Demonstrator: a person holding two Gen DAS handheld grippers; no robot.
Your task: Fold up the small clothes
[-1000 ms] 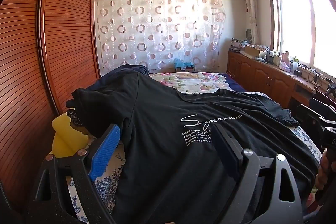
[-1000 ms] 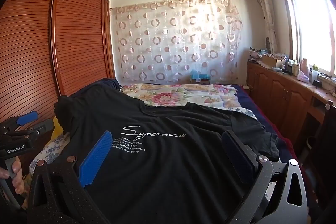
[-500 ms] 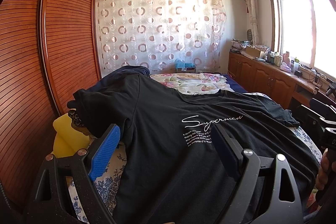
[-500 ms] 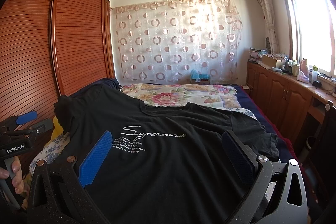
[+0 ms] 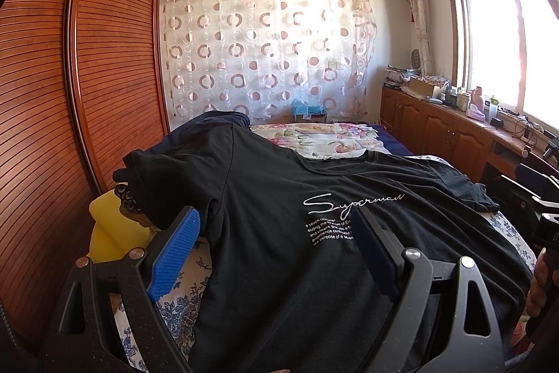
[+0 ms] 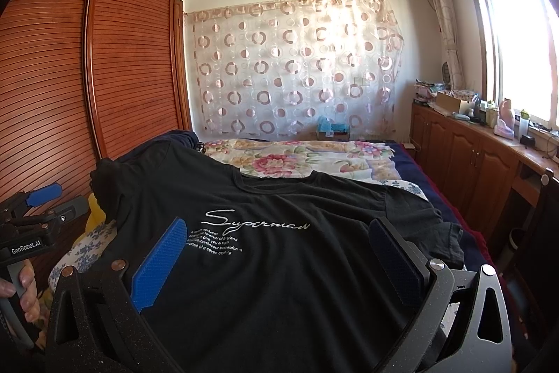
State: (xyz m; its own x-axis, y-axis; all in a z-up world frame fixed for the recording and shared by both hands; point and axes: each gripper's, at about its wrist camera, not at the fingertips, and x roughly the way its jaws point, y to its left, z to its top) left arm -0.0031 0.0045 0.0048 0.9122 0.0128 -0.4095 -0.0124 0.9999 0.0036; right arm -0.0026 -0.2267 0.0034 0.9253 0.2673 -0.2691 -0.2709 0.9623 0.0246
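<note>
**Hovering over the spread shirt, first fold not yet started**

Holding both tools low over the near hem, you have nothing pinched. Your left gripper (image 5: pixel 276 254) has its fingers spread wide, one blue pad (image 5: pixel 176 254) off the shirt's left side over the floral sheet (image 5: pixel 181 303), the other over the printed chest. Your right gripper (image 6: pixel 279 264) is spread just as wide, both pads above black cloth.

The black T-shirt (image 6: pixel 279 268) lies face up on the bed, hem toward you, collar away, white lettering (image 6: pixel 256 223) readable. I judge this the set-up for the first fold: the body lies fairly flat but the sleeves do not.

For the next move, you probably need to drop each tool to an edge and close on a single layer, hem corner or sleeve, then carry it across the middle.

Mind the left side: the left sleeve (image 5: pixel 157 184) drapes over a yellow object (image 5: pixel 108 233) near the wardrobe doors (image 5: pixel 115 76), so room there is tight. The right sleeve (image 6: pixel 436 233) bunches near the bed's right edge. Beyond the collar, the floral quilt (image 6: pixel 300 159) offers open room.
</note>
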